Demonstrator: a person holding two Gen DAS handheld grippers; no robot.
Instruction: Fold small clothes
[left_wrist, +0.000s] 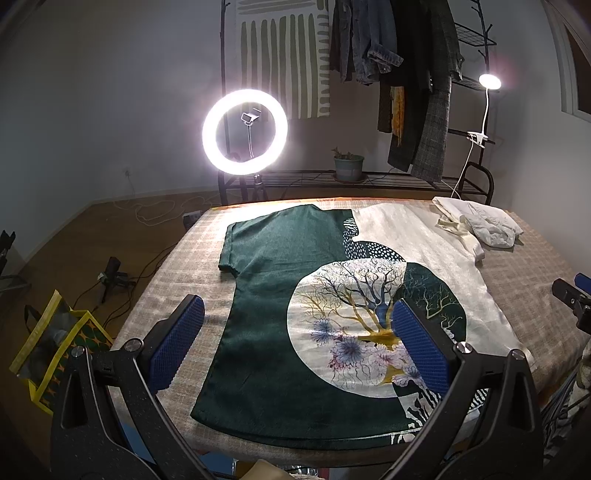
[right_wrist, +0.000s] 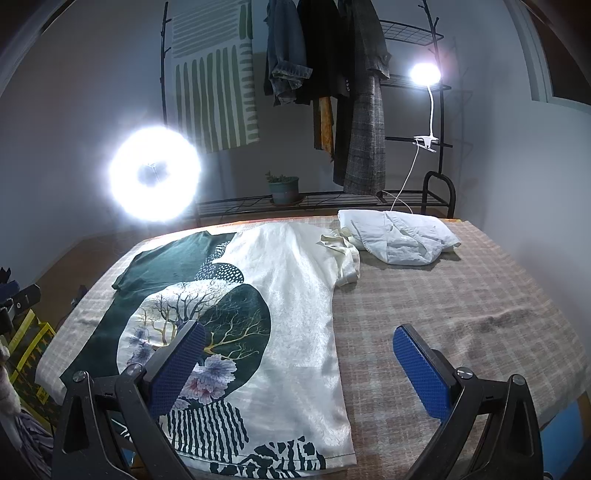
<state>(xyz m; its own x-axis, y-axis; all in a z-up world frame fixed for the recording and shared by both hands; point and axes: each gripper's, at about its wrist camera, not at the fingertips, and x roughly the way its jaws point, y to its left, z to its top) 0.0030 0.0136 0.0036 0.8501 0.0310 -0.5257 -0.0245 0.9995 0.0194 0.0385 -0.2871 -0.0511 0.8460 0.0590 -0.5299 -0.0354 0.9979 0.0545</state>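
One printed shirt (left_wrist: 332, 295) lies flat, filling centre frame on the checked table cover (left_wrist: 177, 266). Satiny, light, probably slippery; best pinched at hem corners or sleeve edges. Left gripper (left_wrist: 297, 314) hovers wide open and empty over the lower hem; right gripper (right_wrist: 299, 347) likewise, over the shirt's white side. White clothes pile (right_wrist: 402, 236) upper right.

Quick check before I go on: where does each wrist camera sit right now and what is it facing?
Left wrist: above the near table edge, facing the shirt's green half; open left gripper frames it, right gripper's tip at right.
Right wrist: further right, facing the shirt's cream half and checked tablecloth; open right gripper shows.
Shared: shirt, white garment, ring light.
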